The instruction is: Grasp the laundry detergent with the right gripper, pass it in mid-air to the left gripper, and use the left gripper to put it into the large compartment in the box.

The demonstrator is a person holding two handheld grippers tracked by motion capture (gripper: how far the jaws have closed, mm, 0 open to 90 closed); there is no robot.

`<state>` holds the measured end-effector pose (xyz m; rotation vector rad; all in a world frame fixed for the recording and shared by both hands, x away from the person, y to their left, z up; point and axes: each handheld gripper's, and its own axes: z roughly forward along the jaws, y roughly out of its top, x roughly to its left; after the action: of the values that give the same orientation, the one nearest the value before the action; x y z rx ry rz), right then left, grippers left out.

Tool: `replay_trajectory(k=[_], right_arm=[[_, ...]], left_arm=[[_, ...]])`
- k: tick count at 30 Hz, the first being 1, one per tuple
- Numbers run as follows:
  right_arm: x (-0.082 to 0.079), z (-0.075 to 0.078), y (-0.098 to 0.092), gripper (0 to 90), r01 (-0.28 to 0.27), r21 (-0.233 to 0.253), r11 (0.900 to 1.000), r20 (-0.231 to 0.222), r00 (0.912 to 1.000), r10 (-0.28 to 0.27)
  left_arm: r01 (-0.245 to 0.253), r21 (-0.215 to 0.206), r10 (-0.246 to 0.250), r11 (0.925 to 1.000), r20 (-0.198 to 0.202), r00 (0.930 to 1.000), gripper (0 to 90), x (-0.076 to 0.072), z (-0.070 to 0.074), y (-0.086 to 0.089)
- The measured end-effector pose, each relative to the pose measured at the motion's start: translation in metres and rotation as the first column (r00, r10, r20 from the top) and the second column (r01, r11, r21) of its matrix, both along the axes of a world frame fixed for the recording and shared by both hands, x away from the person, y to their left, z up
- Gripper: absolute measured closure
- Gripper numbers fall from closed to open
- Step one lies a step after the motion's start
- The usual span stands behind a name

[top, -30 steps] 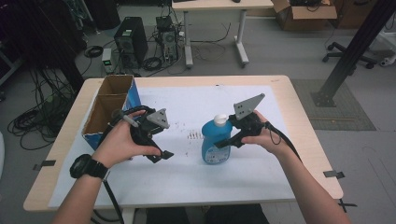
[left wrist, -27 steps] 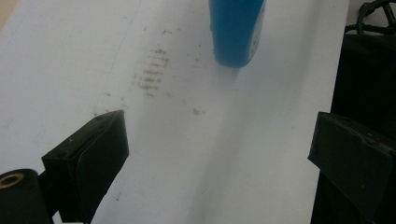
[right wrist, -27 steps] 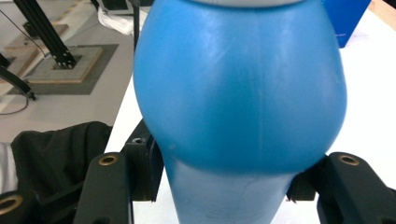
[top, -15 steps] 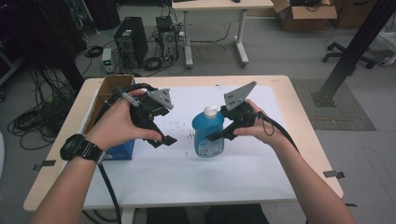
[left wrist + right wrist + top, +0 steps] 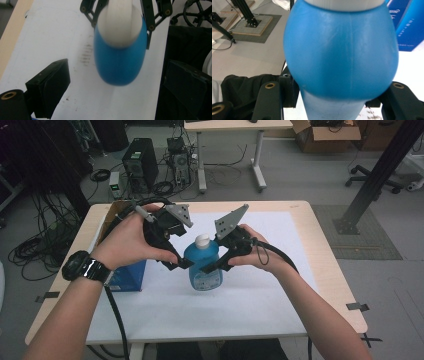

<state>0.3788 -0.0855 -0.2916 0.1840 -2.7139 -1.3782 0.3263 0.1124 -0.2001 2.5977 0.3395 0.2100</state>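
Cardboard box (image 5: 114,220) with blue sides stands open at the left edge of the tabletop (image 5: 280,305), just behind our left hand (image 5: 131,240), and nothing lies between it and the bottle. White paper covers most of the tabletop, with a patch of dark specks on it near the bottle in the left gripper view. Beyond the far edge we see a computer tower (image 5: 138,164) and loose cables on the floor. Our blue bottle (image 5: 202,265) with its white cap (image 5: 202,240) stands upright near the middle of the tabletop, between our two hands. Our right claw (image 5: 216,266) is clenched on the bottle's lower body: in the right gripper view its jaws press against both sides below the bulge. Our left claw (image 5: 181,264) is released, just beside the bottle on its left; in the left gripper view the jaws stand wide apart with the bottle (image 5: 120,57) ahead of them, not touching.
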Motion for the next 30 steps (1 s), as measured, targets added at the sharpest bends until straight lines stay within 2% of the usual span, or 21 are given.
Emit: replay_trajectory(k=[2, 7, 16, 30], right_arm=[[-0.002, 0.000, 0.008, 42.9, -0.009, -0.006, 1.000, 0.000, 1.0000, 0.009], [-0.004, 0.001, 0.017, 43.0, -0.017, -0.009, 1.000, 0.007, 0.9998, 0.018], [-0.006, 0.002, 0.020, 43.1, -0.021, -0.009, 1.000, 0.003, 0.9998, 0.021], [-0.007, 0.003, 0.018, 43.1, -0.025, -0.001, 1.000, 0.004, 0.9997, 0.025]], left_arm=[[-0.004, 0.020, 0.004, 0.9998, 0.008, 1.0000, 6.9, 0.000, 0.001, -0.002], [0.009, 0.047, -0.009, 0.9989, 0.000, 1.0000, 7.0, 0.000, 0.000, -0.009], [0.018, 0.094, -0.017, 0.9954, -0.012, 0.9998, 9.4, 0.003, -0.003, -0.020], [0.023, 0.116, -0.022, 0.9930, -0.011, 0.9997, 12.3, 0.003, -0.006, -0.027]])
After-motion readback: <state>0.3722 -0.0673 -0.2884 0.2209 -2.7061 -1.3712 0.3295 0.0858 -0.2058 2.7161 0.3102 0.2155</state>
